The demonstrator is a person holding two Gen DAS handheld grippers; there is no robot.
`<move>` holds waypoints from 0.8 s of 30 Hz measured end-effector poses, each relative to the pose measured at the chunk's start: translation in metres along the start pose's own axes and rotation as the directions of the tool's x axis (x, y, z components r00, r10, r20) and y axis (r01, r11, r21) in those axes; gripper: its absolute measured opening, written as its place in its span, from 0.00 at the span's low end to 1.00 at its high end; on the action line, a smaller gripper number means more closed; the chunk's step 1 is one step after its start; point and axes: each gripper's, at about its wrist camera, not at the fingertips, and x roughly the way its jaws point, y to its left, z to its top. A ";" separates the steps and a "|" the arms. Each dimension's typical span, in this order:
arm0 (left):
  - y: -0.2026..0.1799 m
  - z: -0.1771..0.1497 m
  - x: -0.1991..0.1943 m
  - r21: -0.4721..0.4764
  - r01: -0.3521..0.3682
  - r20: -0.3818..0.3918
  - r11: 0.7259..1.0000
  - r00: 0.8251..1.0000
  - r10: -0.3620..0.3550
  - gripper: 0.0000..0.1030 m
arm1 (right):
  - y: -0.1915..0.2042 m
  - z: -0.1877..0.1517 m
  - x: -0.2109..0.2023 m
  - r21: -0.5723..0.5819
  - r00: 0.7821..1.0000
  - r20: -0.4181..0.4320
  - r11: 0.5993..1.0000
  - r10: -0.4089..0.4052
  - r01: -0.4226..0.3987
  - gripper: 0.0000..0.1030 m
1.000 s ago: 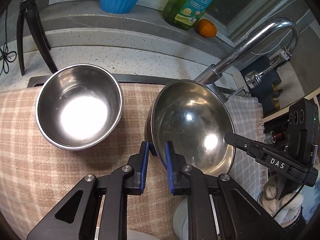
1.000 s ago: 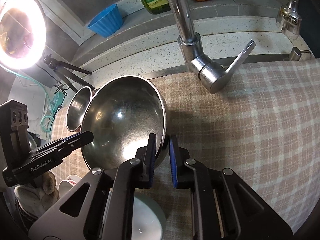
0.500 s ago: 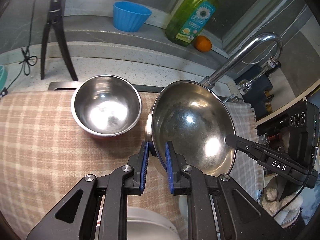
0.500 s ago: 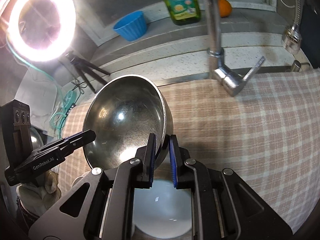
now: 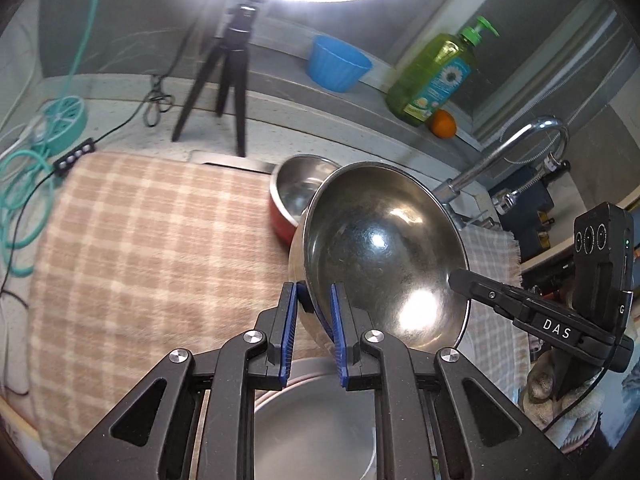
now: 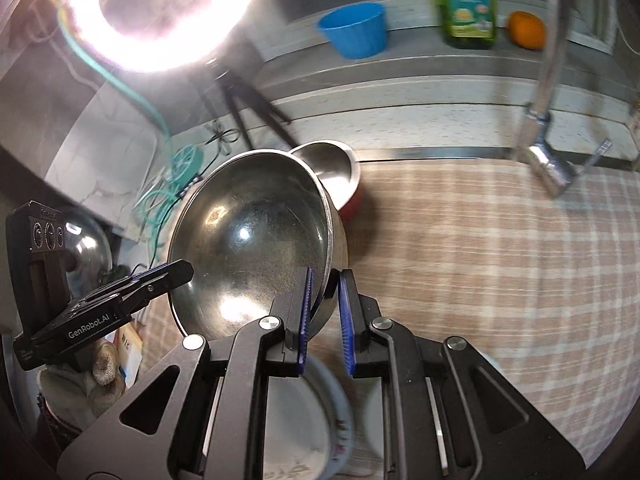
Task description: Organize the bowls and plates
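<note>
A large steel bowl [image 5: 384, 252] is held in the air by both grippers. My left gripper [image 5: 313, 332] is shut on its near left rim. My right gripper [image 6: 325, 312] is shut on its right rim; the bowl fills the left of the right wrist view [image 6: 252, 248]. A smaller steel bowl with a red outside [image 5: 294, 196] stands on the checked cloth behind it, also in the right wrist view [image 6: 336, 168]. A steel plate [image 5: 316, 424] lies below my left gripper. A white plate [image 6: 296, 420] lies below my right gripper.
A checked cloth [image 5: 152, 248] covers the counter. A tap [image 5: 516, 148] stands at the right, a black tripod [image 5: 228, 80] at the back. A blue cup [image 5: 336, 64], green soap bottle [image 5: 436, 76] and an orange [image 5: 443, 125] sit on the ledge. Cables [image 5: 24, 184] lie left.
Both grippers have lifted the large bowl up and pulled it back toward me. The small bowl now looks farther away, and the plates below have come into view.
</note>
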 end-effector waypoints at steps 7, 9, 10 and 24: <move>0.044 -0.018 -0.028 -0.076 -0.042 0.022 0.996 0.999 0.044 0.13 | 0.046 -0.007 0.031 -0.070 0.997 -0.057 0.996 0.045 -0.049 0.13; 0.057 -0.024 -0.036 -0.097 -0.056 0.027 0.994 0.998 0.059 0.13 | 0.058 -0.009 0.041 -0.086 0.996 -0.074 0.994 0.055 -0.061 0.13; 0.063 -0.027 -0.039 -0.109 -0.062 0.030 0.992 0.997 0.066 0.13 | 0.064 -0.011 0.046 -0.093 0.995 -0.083 0.993 0.060 -0.068 0.13; 0.134 -0.067 -0.067 -0.261 -0.137 0.017 0.955 0.989 0.147 0.13 | 0.127 -0.040 0.098 -0.179 0.973 -0.207 0.974 0.099 -0.137 0.15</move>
